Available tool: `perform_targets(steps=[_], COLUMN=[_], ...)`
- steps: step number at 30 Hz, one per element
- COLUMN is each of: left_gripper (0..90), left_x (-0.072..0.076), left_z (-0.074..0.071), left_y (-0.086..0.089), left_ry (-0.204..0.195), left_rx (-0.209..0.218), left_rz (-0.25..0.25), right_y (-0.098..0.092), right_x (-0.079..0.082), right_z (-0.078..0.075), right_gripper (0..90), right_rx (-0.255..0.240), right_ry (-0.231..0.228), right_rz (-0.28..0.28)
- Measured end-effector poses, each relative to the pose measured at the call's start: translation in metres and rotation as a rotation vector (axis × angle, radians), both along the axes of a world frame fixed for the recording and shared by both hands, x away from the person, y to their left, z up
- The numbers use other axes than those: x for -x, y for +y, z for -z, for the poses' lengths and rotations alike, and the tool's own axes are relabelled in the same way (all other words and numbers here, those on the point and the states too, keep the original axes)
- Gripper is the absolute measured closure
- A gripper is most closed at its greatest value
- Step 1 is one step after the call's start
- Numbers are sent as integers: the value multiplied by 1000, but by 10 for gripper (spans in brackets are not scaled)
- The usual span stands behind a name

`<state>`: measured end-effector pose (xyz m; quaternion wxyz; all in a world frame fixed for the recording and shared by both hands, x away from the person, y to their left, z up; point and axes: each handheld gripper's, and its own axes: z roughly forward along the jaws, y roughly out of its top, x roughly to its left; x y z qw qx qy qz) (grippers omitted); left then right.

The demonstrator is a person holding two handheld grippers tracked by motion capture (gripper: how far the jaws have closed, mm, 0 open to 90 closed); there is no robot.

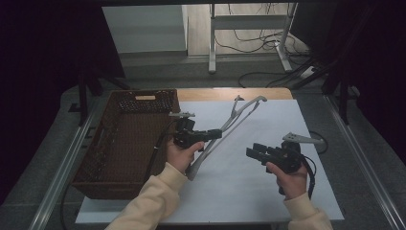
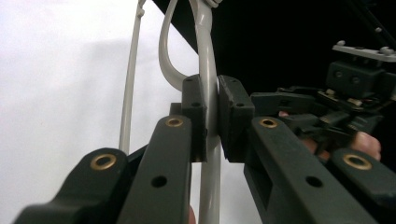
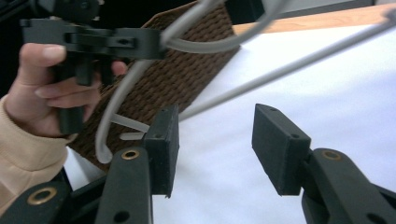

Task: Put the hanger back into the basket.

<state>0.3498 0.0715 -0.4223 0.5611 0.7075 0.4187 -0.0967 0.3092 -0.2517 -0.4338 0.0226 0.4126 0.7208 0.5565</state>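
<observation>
Over the sheet (image 1: 268, 158), left gripper (image 1: 216, 133) clamped the hanger (image 1: 229, 127) mid-air beside the basket (image 1: 125, 143); right gripper (image 1: 252, 152) stood half open, empty. Next, probably: swing it into the basket.

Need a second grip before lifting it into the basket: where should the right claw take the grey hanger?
Probably the long straight bar of the grey hanger, beyond the left claw, which is clamped on one arm. Come in from the hanger's right side over the white sheet; the right claw stands open and empty there.
</observation>
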Motion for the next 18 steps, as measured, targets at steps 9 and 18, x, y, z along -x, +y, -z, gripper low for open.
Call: perform_targets(steps=[9, 18], left_gripper=[821, 821], left_x=[6, 15], left_z=[-16, -37], left_y=[12, 33], left_ry=[-20, -38], left_rx=[18, 15], left_rz=[10, 19], right_y=[-22, -30], right_x=[-3, -6], right_z=[6, 6], right_gripper=[519, 518], right_rx=[0, -2], right_ry=[2, 10], right_rz=[44, 66])
